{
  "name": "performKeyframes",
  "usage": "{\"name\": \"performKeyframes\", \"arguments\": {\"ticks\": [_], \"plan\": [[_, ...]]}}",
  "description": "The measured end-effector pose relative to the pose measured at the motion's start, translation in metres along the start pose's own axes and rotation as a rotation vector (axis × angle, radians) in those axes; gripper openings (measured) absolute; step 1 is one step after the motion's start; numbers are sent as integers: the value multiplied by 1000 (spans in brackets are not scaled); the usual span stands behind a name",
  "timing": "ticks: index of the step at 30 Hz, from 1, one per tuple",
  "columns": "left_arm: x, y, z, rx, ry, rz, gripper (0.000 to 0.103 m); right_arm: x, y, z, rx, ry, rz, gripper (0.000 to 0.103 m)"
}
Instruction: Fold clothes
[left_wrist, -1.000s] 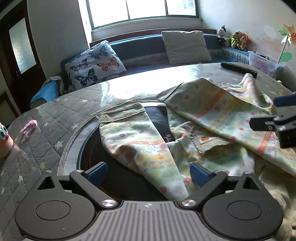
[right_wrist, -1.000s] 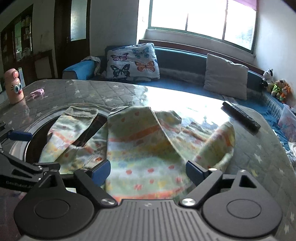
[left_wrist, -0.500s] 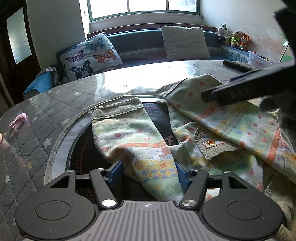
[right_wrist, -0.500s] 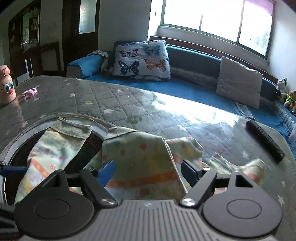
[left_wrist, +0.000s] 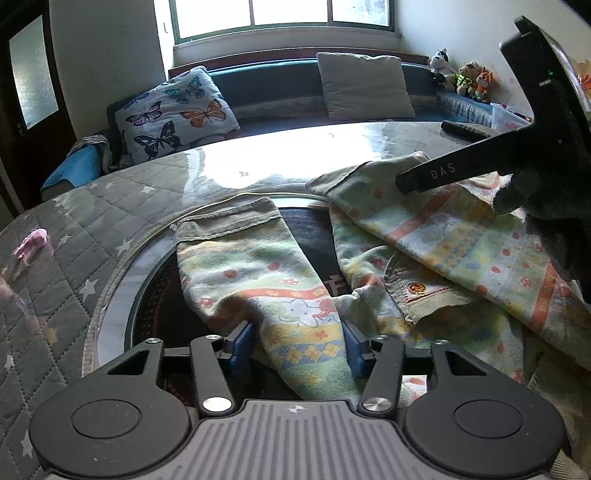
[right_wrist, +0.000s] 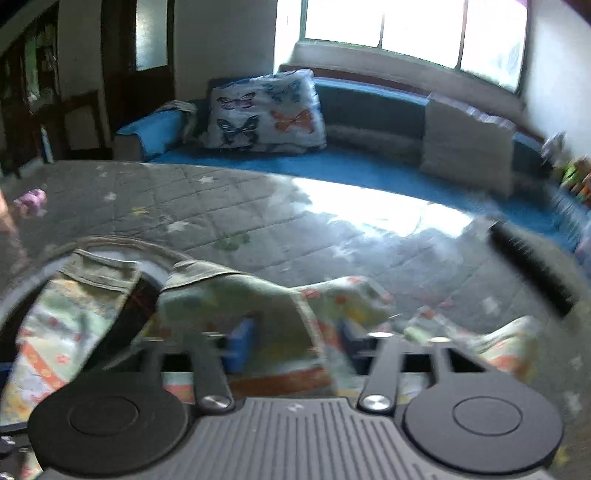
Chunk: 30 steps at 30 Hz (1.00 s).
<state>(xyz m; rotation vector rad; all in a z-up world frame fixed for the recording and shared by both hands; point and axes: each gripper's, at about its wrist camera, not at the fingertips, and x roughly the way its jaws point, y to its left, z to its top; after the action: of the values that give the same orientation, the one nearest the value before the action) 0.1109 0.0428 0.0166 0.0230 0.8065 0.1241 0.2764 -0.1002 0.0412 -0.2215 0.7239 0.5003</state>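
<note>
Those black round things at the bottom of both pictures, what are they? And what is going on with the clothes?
They are parts of two claws. A person holds one in each hand, and each claw has a camera looking out along its two blue fingers, so each picture is one claw's own view.

The left claw has a leg of the baby pants lying between its fingers. The fingers stand close on each side, but I cannot tell whether they pinch it.

The right claw has the other leg between its fingers too. That picture is blurry, so its grip is also unclear. You can see that claw from the side in the left picture.

The pants lie on a quilted table. A remote lies far back, and a small pink thing at the left.
</note>
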Motion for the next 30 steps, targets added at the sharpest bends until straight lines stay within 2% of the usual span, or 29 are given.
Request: {"name": "performKeyframes", "arguments": {"ticks": [1,2,5,9,17,23,30], "plan": [[0,0,0,6,-1,-8,52,1,-2,0,13,6,19,29],[0,0,0,9,-1,-9,51,-1,-1,-1,8,3,20,20],[0,-1,0,11,-1,-6,49,-11,-2,-2,11,-22,34,7],[0,-2,0,10,-2,1,47,-35,-10,-5,39,-67,48,6],[-2,-4,-1,6,-4,20,41,-122,-47,-28,112,-185,19,5],[-3,-7,-1,14,-6,34,39,-184,-88,-75,222,-238,-65,5],[-3,-6,-3,27,-11,42,38,-224,-133,-147,381,-175,-220,5]]}}
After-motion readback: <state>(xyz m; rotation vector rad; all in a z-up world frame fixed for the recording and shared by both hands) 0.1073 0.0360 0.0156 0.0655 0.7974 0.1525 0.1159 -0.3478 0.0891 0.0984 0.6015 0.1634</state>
